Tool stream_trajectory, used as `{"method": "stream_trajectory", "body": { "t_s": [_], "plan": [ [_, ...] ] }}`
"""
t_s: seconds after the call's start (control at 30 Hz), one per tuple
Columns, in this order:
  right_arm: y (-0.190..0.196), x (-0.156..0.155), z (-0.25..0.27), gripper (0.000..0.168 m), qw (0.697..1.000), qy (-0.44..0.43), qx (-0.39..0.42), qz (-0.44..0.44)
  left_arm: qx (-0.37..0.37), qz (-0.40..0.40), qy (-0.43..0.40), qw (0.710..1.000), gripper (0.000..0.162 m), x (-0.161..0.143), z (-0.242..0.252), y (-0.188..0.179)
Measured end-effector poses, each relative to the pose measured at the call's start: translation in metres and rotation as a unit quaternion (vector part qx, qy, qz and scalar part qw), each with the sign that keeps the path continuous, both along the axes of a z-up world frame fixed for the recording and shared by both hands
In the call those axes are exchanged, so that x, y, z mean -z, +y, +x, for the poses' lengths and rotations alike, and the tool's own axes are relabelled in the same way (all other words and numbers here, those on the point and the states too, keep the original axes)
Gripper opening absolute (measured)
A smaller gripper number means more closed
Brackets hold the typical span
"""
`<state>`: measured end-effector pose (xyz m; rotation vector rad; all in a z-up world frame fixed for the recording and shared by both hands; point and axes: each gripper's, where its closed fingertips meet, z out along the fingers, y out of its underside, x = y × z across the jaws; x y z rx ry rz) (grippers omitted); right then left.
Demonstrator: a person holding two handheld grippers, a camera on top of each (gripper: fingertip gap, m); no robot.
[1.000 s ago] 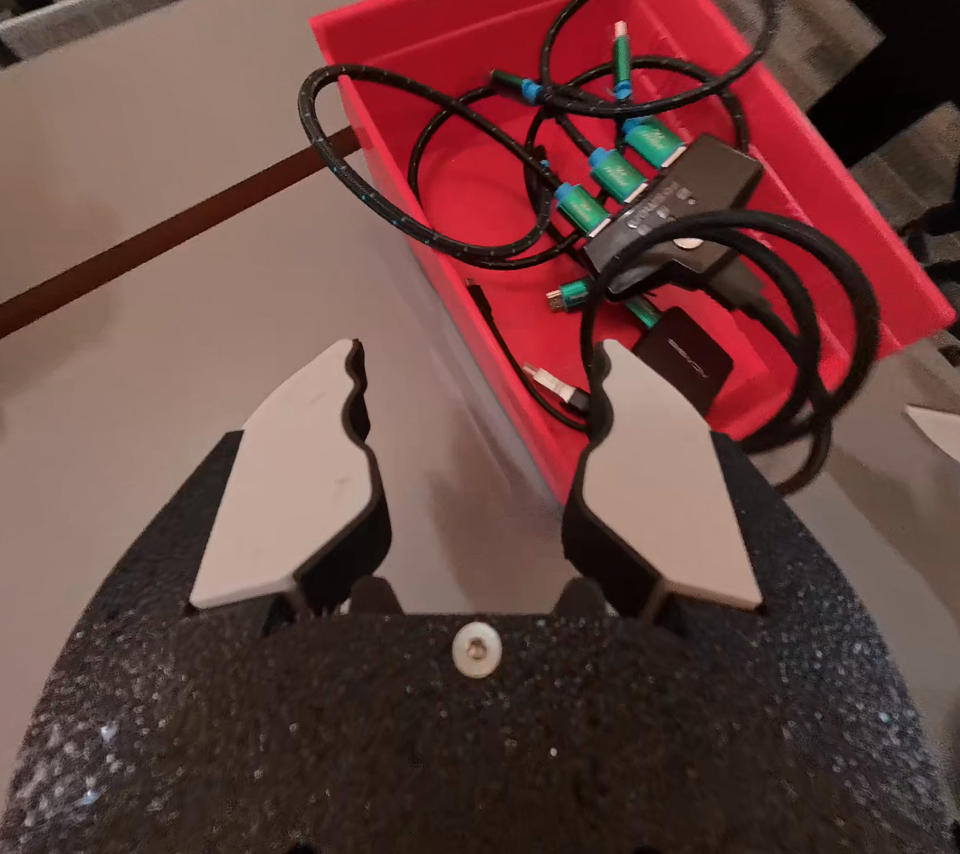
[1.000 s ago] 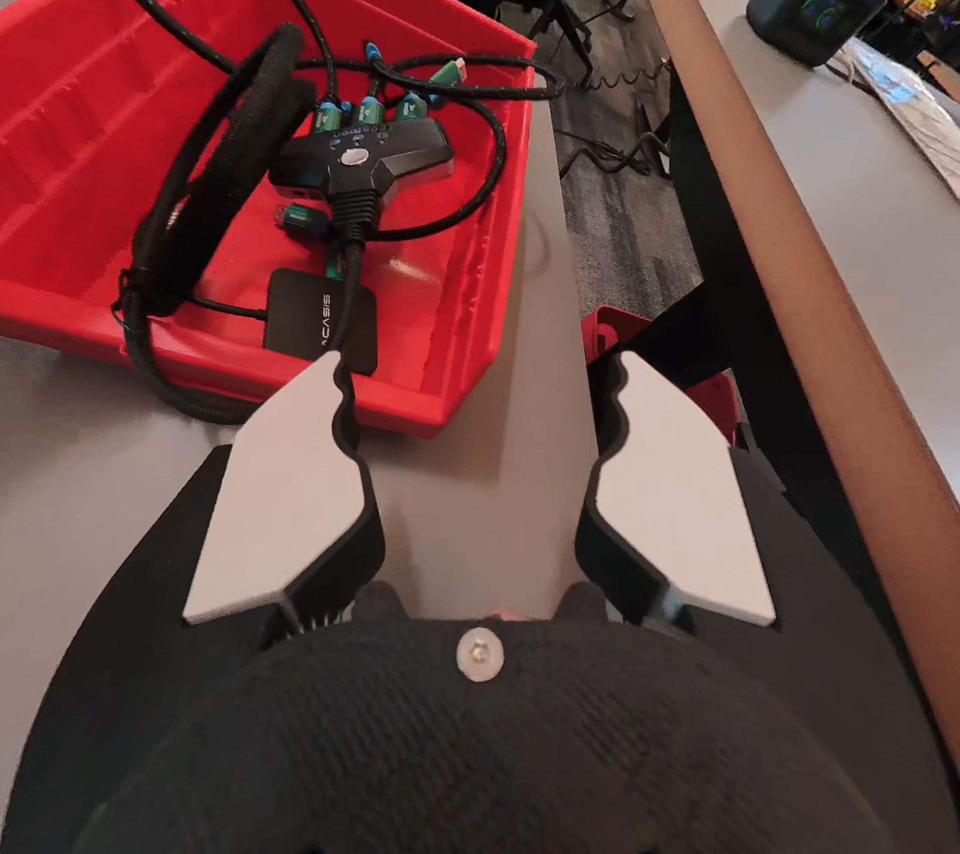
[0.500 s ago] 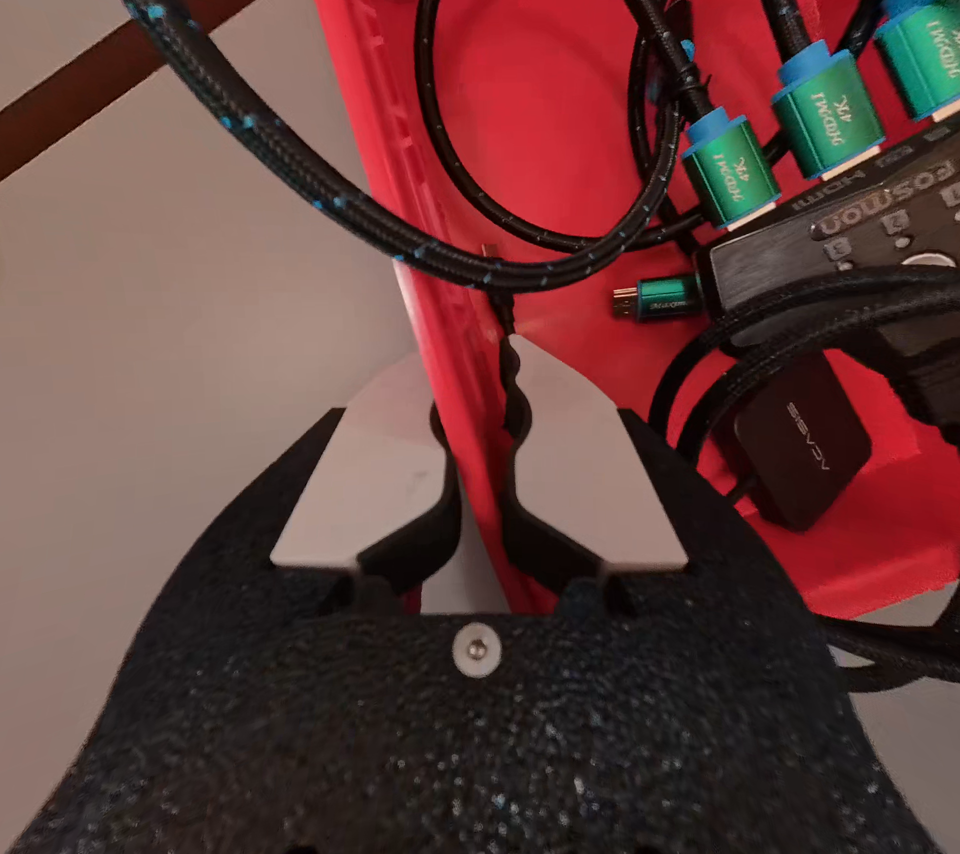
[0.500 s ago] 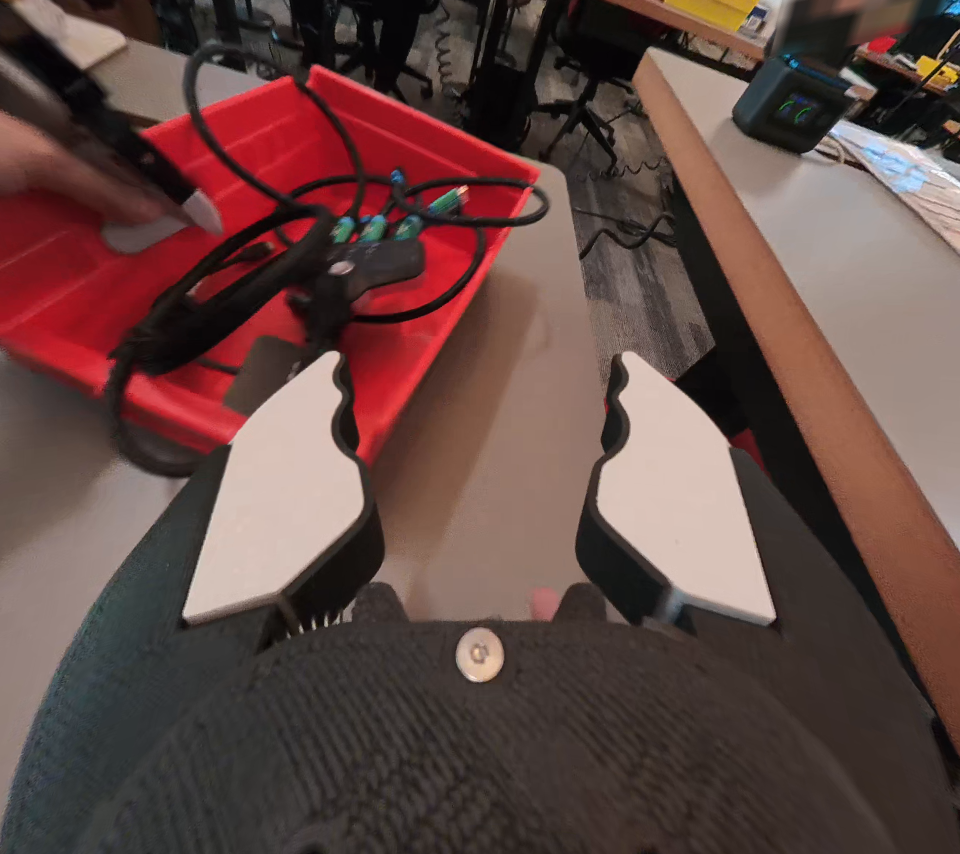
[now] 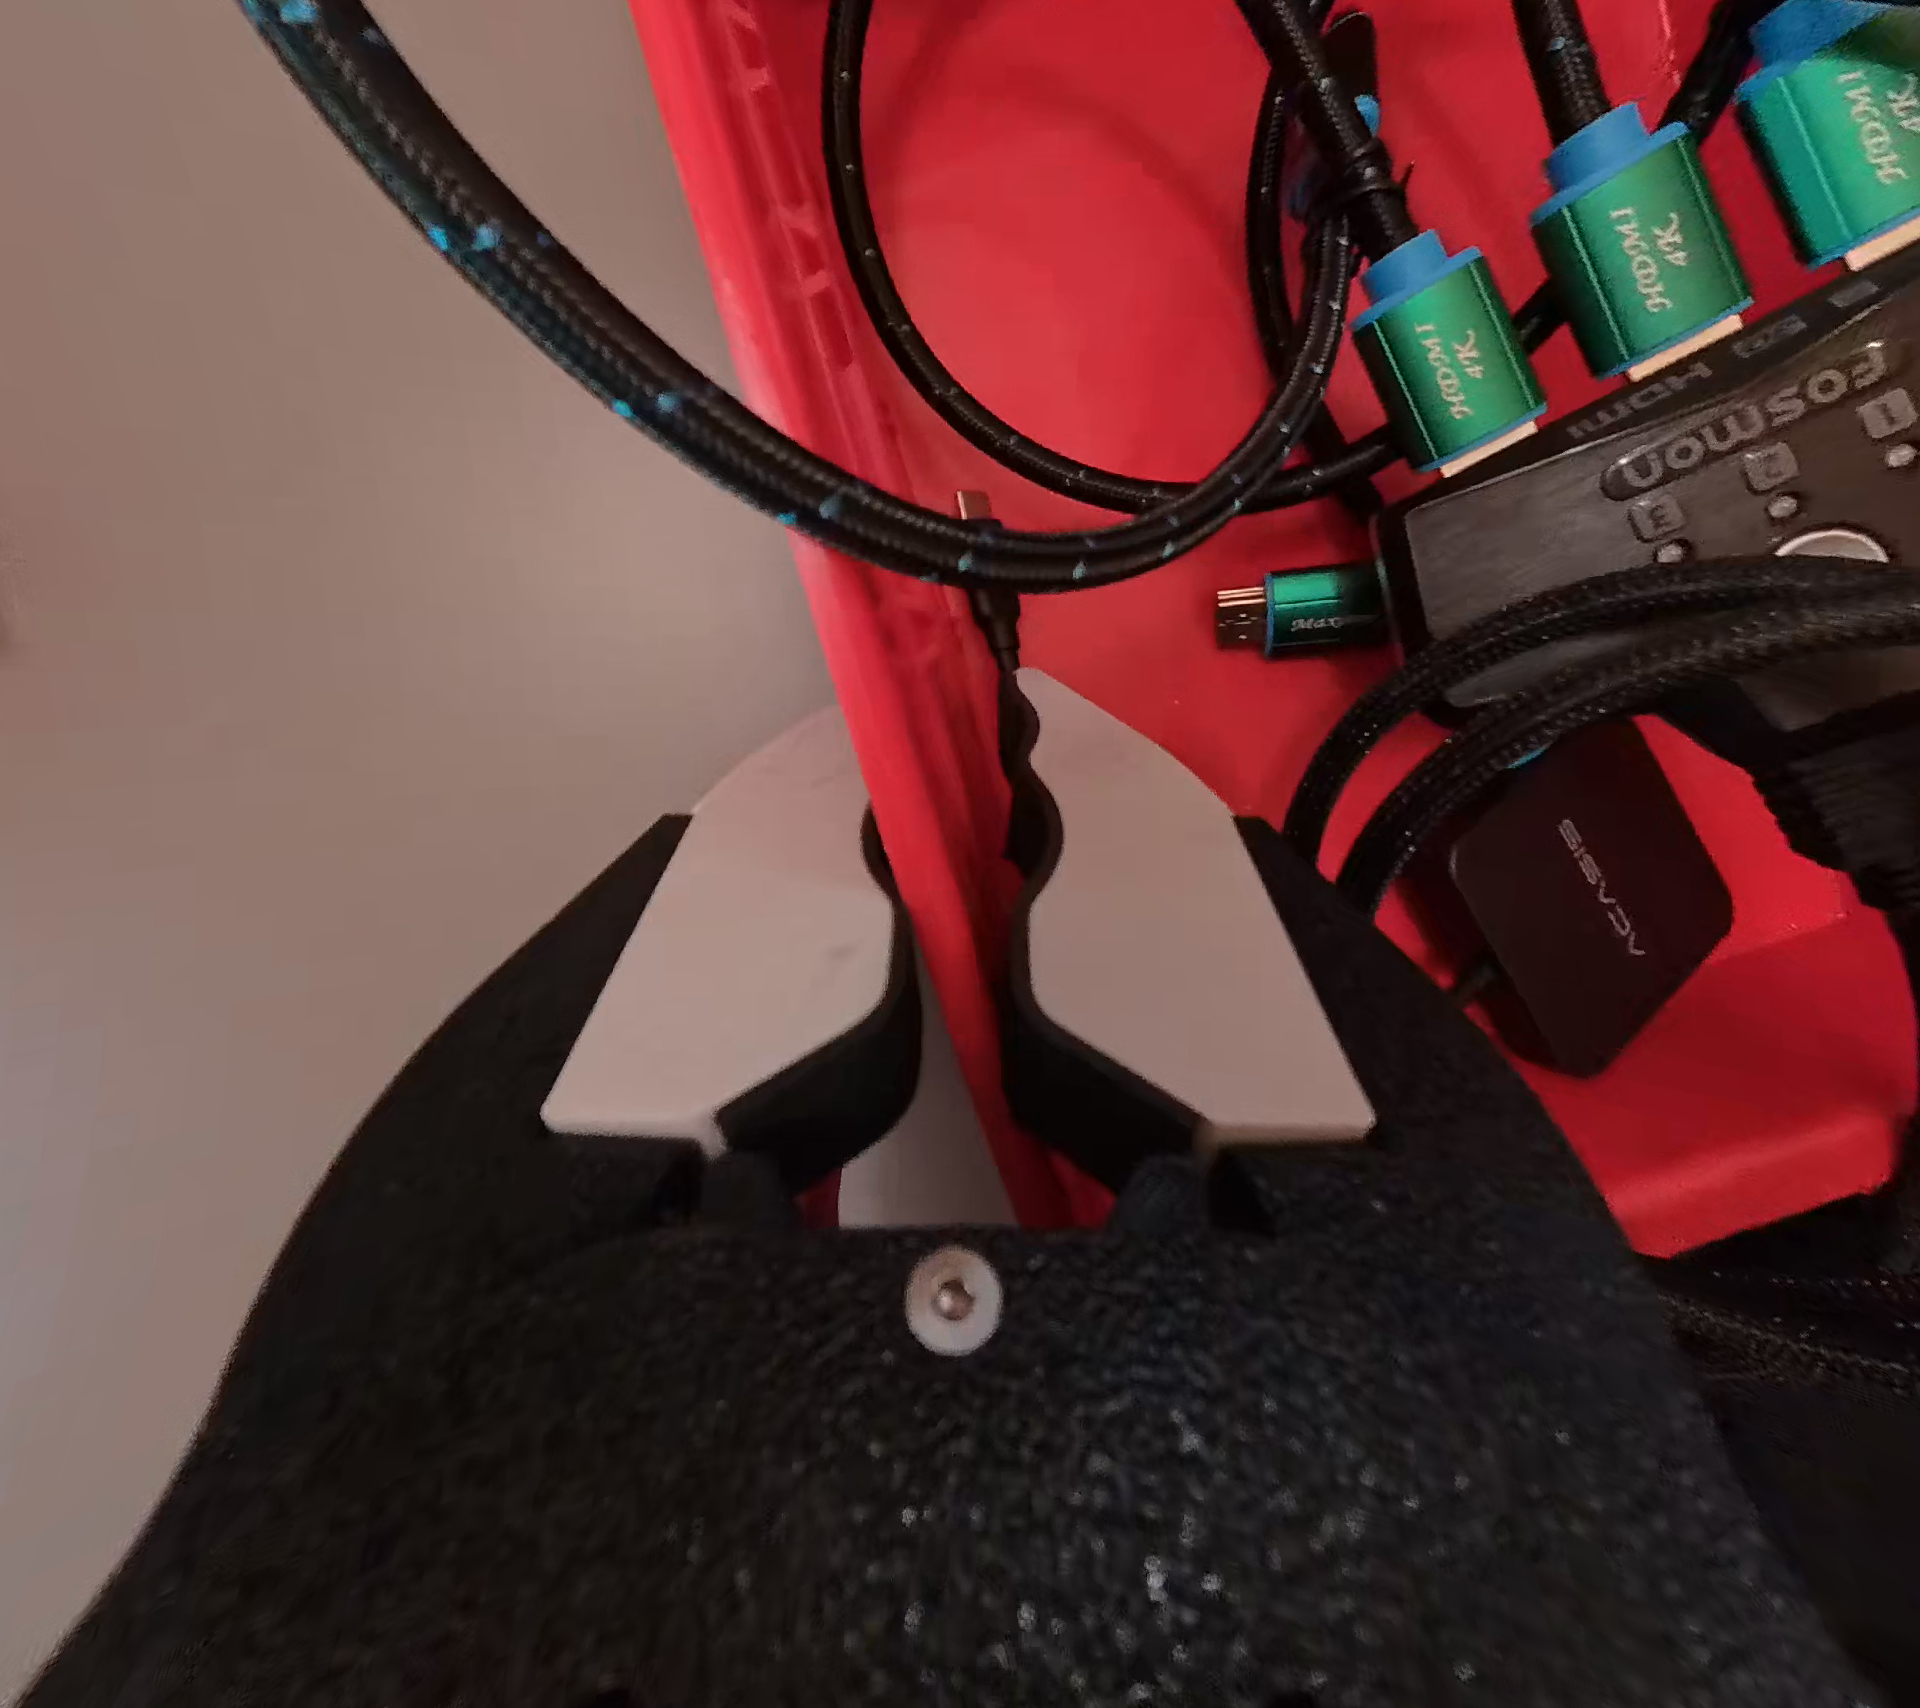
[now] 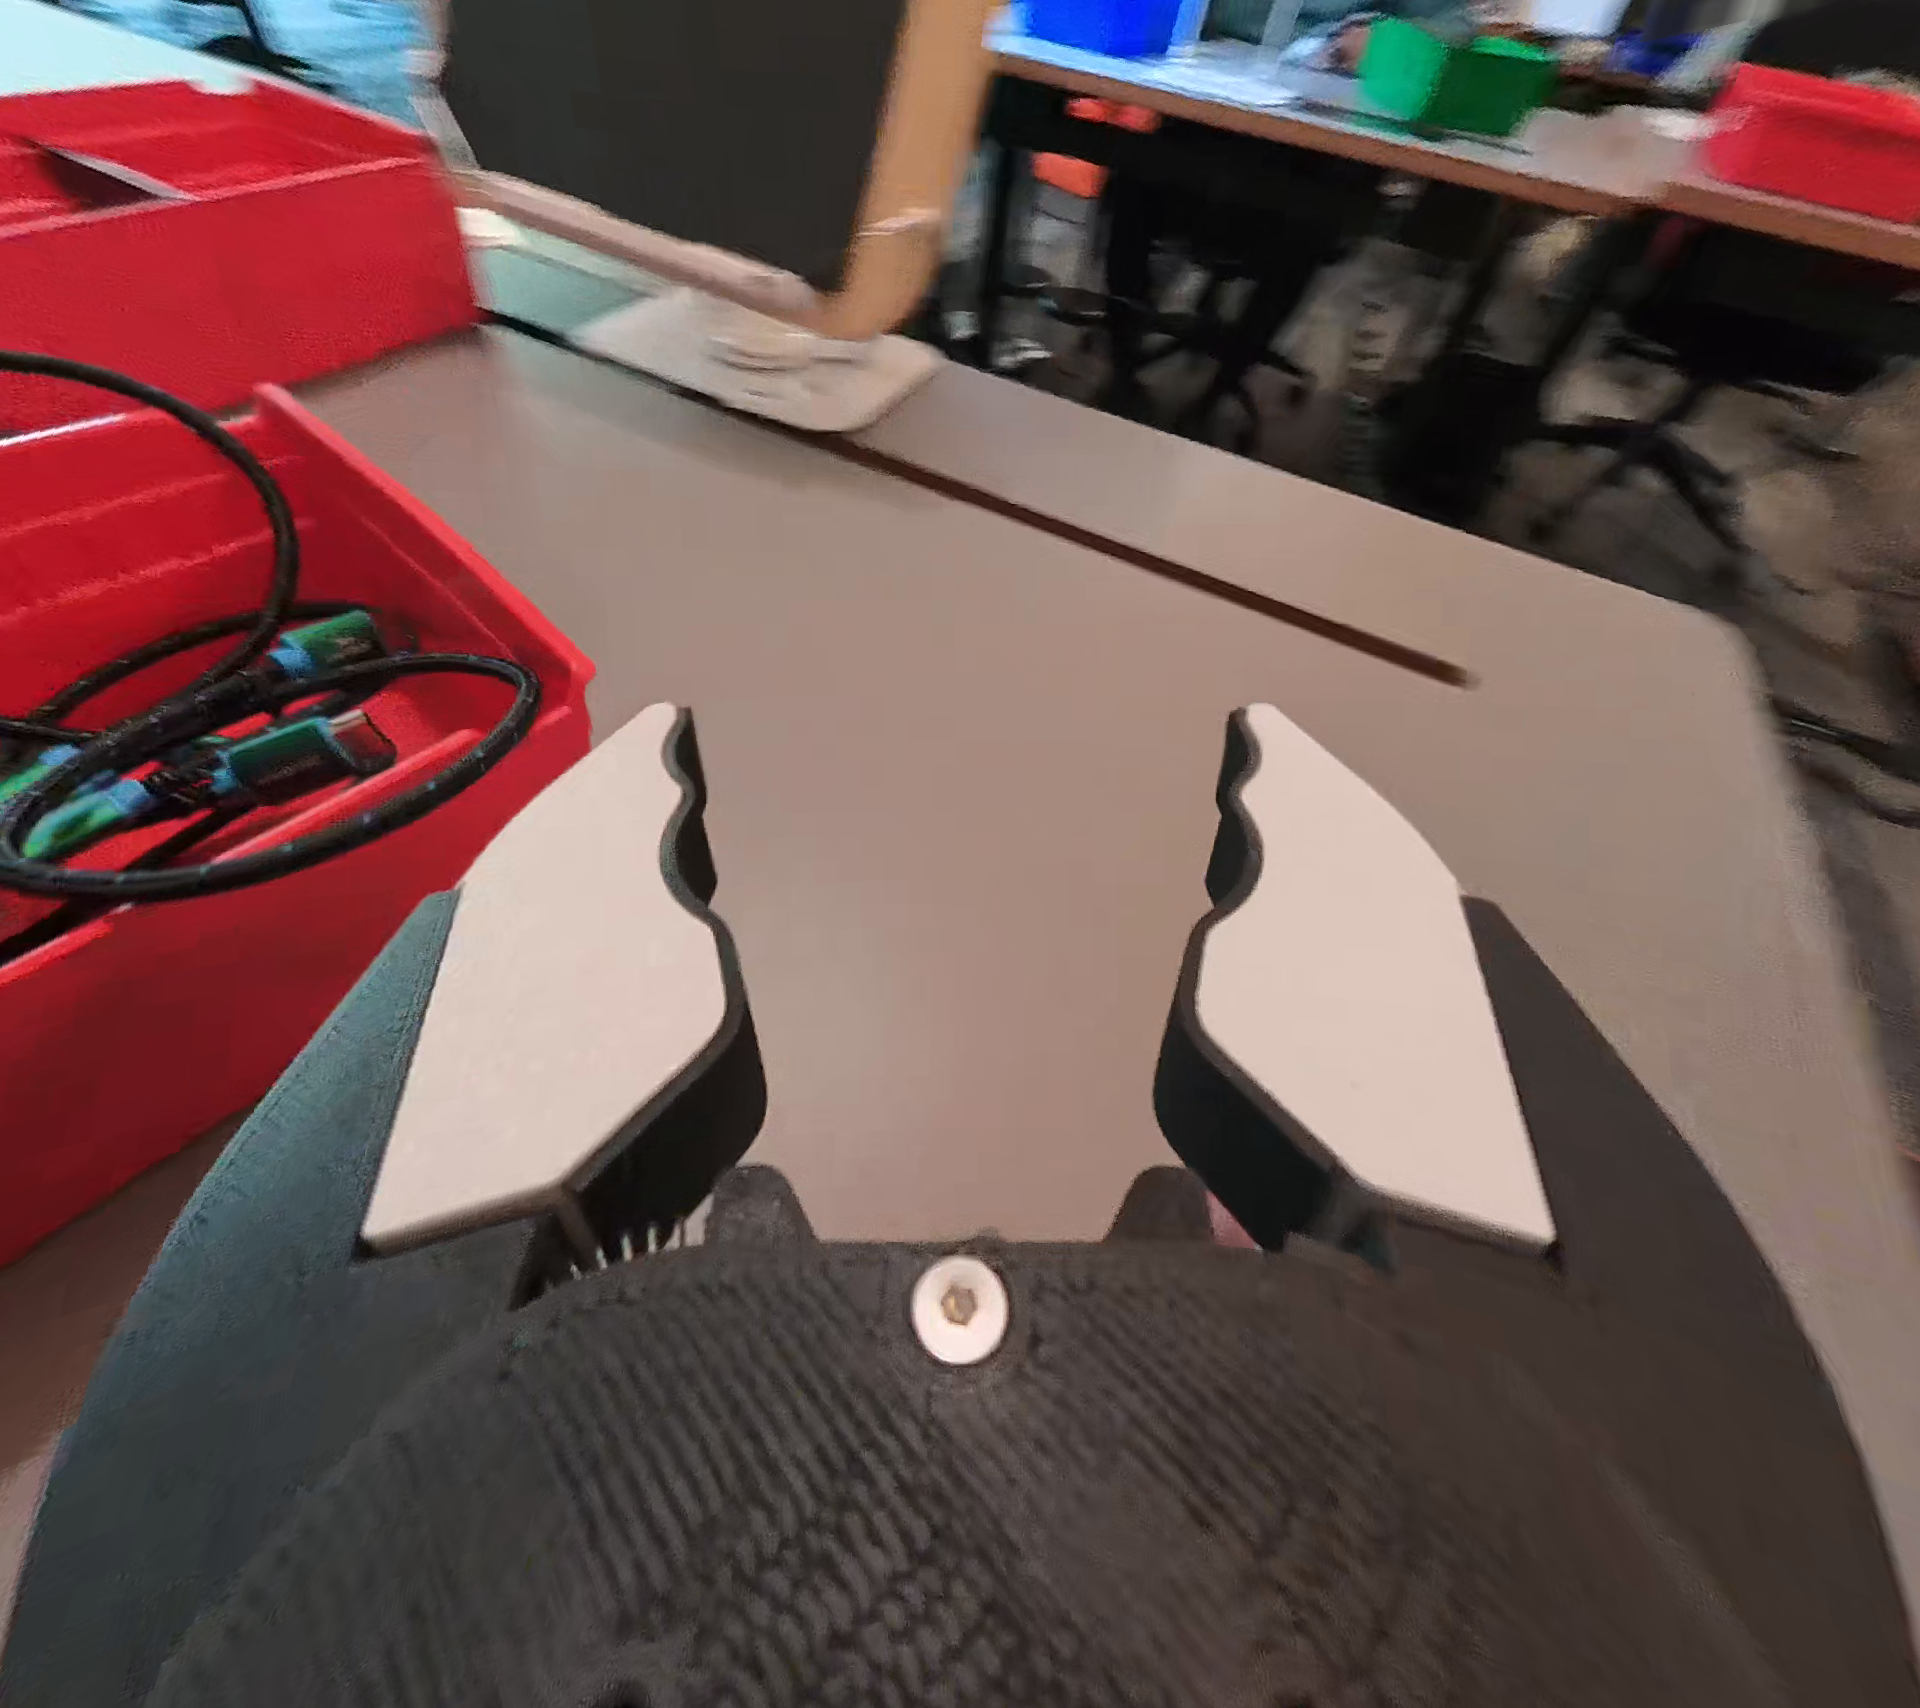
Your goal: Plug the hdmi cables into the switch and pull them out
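Note:
My left gripper is shut on the side wall of the red bin, one finger outside and one inside; a thin black cable runs along the inner finger. In the bin lies the black HDMI switch with three green HDMI plugs seated in it, a loose small green plug and braided black cables. My right gripper is open and empty over the grey table, right of the bin; green plugs show there too.
A small black box lies in the bin near the switch. A second red bin stands behind the first. A dark panel on a white base stands at the table's far side. The table edge is at right.
My left gripper moved up to the bin and shut on its wall, then held still. My right gripper swung right, away from the bin, and stayed open.

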<state>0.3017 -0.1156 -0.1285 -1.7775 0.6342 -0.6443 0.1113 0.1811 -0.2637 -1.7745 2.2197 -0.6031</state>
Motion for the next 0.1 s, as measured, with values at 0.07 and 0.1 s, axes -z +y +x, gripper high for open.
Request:
{"method": "stream_trajectory", "body": {
  "t_s": [0.07,0.1],
  "plan": [
    [0.061,0.011,-0.026,0.095,0.997,0.022,-0.073,0.004,-0.014,0.003,0.000,1.000,0.012,0.000,-0.045,0.030],
    [0.091,0.016,-0.038,0.096,0.994,0.031,-0.107,0.000,-0.023,0.002,0.001,1.000,0.012,0.000,-0.066,0.045]
  ]
}}
